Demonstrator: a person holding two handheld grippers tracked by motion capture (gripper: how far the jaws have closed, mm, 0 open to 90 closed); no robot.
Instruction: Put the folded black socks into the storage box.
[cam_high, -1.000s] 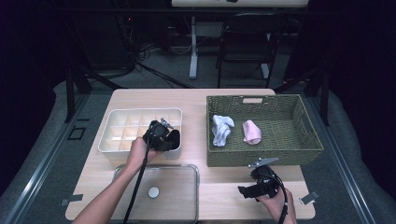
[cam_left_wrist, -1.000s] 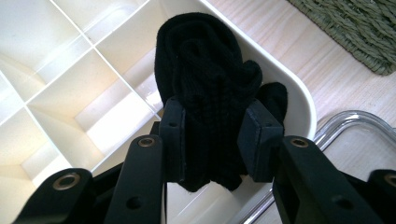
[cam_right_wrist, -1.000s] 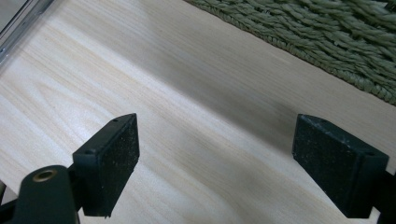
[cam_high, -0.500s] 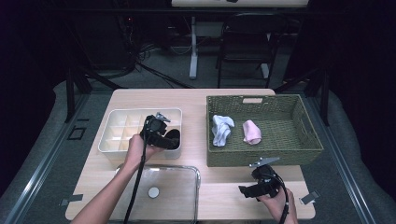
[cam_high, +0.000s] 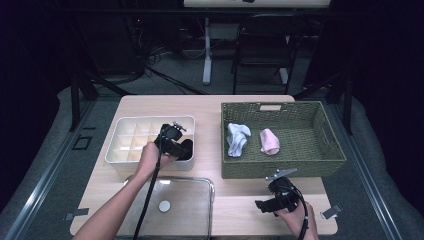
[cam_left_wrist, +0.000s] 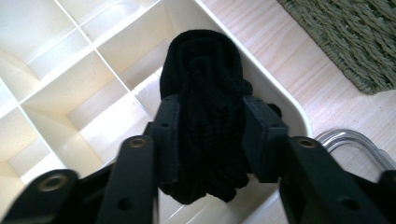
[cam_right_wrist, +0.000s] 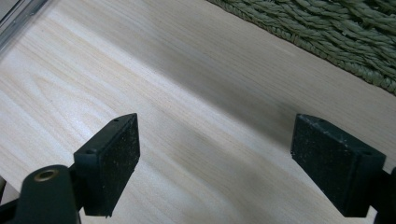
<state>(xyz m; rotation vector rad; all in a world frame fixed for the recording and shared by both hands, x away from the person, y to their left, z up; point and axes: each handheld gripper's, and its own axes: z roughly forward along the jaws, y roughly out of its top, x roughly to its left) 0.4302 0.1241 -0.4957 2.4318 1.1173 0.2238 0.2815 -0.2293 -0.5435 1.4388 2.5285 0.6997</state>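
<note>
Left tongs (cam_left_wrist: 212, 135) clamp black sock (cam_left_wrist: 205, 116) over organizer tray (cam_high: 120, 145) corner cell; next: lower, release. Right tongs (cam_right_wrist: 231, 158) gape idle above tabletop (cam_right_wrist: 187, 93).

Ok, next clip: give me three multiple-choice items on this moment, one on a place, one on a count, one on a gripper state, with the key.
1. Where is the black sock?
A. in the woven basket
B. between the left gripper's jaws, over a corner compartment of the white divided box
C. on the clear lid

2. How many socks lie in the woven basket?
A. none
B. two
C. four

3. How do the right gripper's jaws stand?
A. wide apart over bare table
B. shut on a pink sock
C. shut on the basket rim

Key: 1 B, the left gripper clamps it above the white divided box. 2 B, a pale blue-white sock and a pink sock. 3 A, the right gripper shows wood between its pads.
</note>
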